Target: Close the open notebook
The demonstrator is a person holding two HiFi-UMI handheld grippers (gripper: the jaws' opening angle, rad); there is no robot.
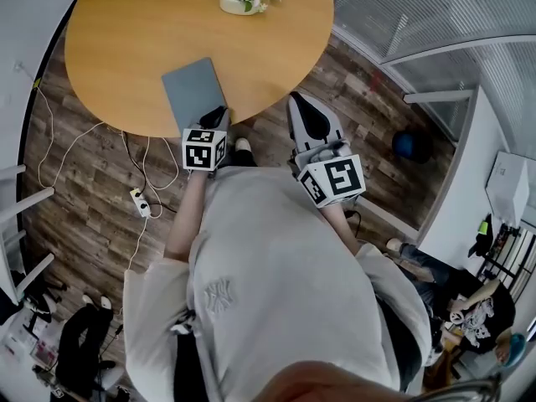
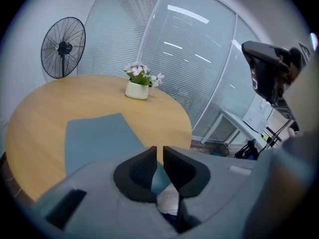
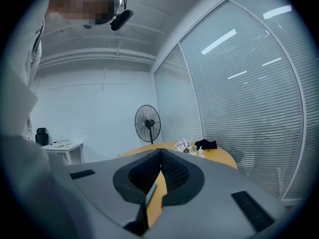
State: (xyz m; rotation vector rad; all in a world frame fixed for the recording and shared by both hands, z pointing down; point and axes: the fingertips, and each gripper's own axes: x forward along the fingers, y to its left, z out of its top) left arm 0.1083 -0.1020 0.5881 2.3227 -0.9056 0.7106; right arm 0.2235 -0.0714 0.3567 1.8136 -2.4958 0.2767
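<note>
Appears all but finished. On the desk (image 1: 117, 32), by the edge farthest from the flower pot (image 1: 239, 2) and well apart from it: the notebook (image 1: 194, 92), lying flat with its grey cover up. No white pages showing and no leaf lifted, in either the head view or the left gripper view. Hence, as a judgement, closed already, with nothing left to fold over. At the notebook corner farthest from the flower pot: the left claw (image 1: 214, 117), tilted downward. Pads (image 2: 148, 158) nearly together, only a thin slit between them. Visible through and below that slit: bare wood and a bit of grey cover, nothing pinched. Set side by side across a cover that lies flat, so hardly placed to grip it. Touching the corner or hanging just above it: cannot tell. Off the desk altogether, farther from the flower pot than the notebook and out over the wooden floor (image 1: 368, 141): the right claw (image 3: 160, 153), closed right up at the tips, empty, pointing roughly level toward the desk and taking no part. Left to do, at most: perhaps a light press to seat the cover, then lifting the left claw clear of the corner.
</note>
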